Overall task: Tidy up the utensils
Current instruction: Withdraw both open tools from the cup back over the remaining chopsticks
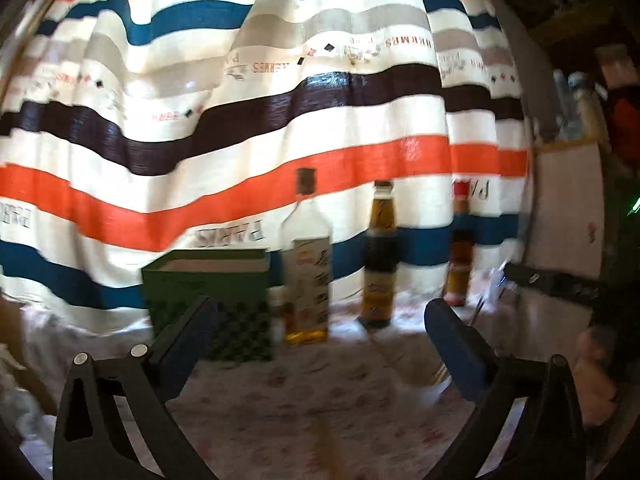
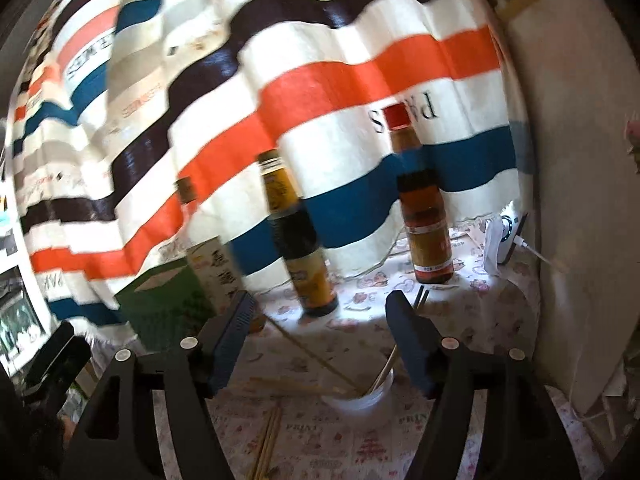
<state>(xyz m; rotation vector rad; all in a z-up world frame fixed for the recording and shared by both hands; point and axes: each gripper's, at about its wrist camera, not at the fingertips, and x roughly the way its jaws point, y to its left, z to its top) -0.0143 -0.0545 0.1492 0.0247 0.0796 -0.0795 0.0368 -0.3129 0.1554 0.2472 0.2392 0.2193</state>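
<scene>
In the right wrist view a small white cup (image 2: 362, 400) stands on the patterned tablecloth and holds a few wooden chopsticks (image 2: 316, 358) that lean out to the left and upward. Loose chopsticks (image 2: 268, 440) lie flat on the cloth in front of it. My right gripper (image 2: 320, 312) is open and empty, hovering just above and behind the cup. My left gripper (image 1: 320, 320) is open and empty above the cloth; a blurred chopstick (image 1: 332, 452) lies below it, and the cup is only a blur near its right finger.
Three sauce and oil bottles (image 1: 306, 264) (image 1: 380, 256) (image 1: 458, 248) stand along the back before a striped curtain (image 1: 280, 100). A green box (image 1: 208, 296) sits at back left. A white panel (image 2: 568, 200) bounds the right side, with a white device (image 2: 504, 240) by it.
</scene>
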